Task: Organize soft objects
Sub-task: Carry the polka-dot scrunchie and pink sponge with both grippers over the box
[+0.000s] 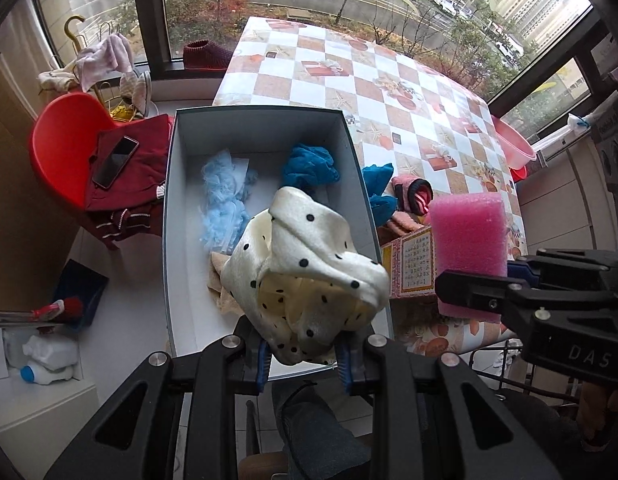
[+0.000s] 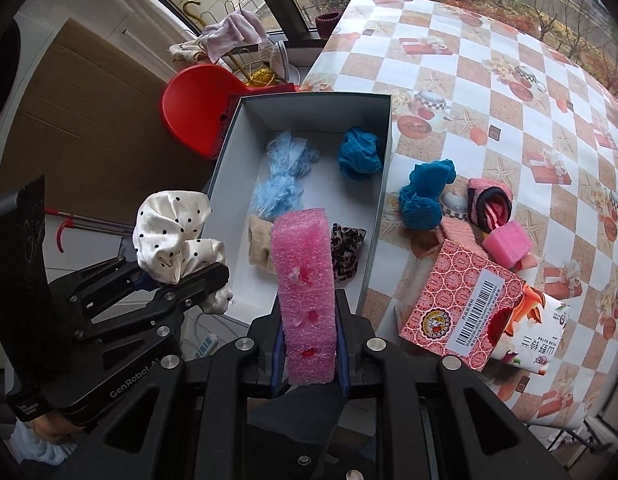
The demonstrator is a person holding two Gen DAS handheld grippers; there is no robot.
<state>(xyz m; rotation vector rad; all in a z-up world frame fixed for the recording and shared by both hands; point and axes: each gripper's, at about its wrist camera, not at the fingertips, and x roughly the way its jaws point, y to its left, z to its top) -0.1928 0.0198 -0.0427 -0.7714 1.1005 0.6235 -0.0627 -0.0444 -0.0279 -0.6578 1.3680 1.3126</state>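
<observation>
My left gripper [image 1: 303,364] is shut on a white polka-dot cloth [image 1: 305,272], held over the near end of the open grey box [image 1: 265,120]. My right gripper [image 2: 307,354] is shut on a pink foam block [image 2: 305,292], also above the box's near end. Each gripper shows in the other's view: the cloth [image 2: 173,232] at left, the foam block [image 1: 469,248] at right. Inside the box lie a light blue fluffy piece [image 2: 281,176], a teal cloth ball [image 2: 359,154], a beige item [image 2: 261,246] and a leopard-print scrunchie [image 2: 347,250].
On the checkered table [image 2: 489,92] beside the box lie a second teal cloth [image 2: 425,194], a pink striped sock roll [image 2: 491,202], a small pink foam piece [image 2: 507,242] and a red patterned carton [image 2: 465,306]. A red chair [image 1: 65,152] with a phone [image 1: 115,162] stands left.
</observation>
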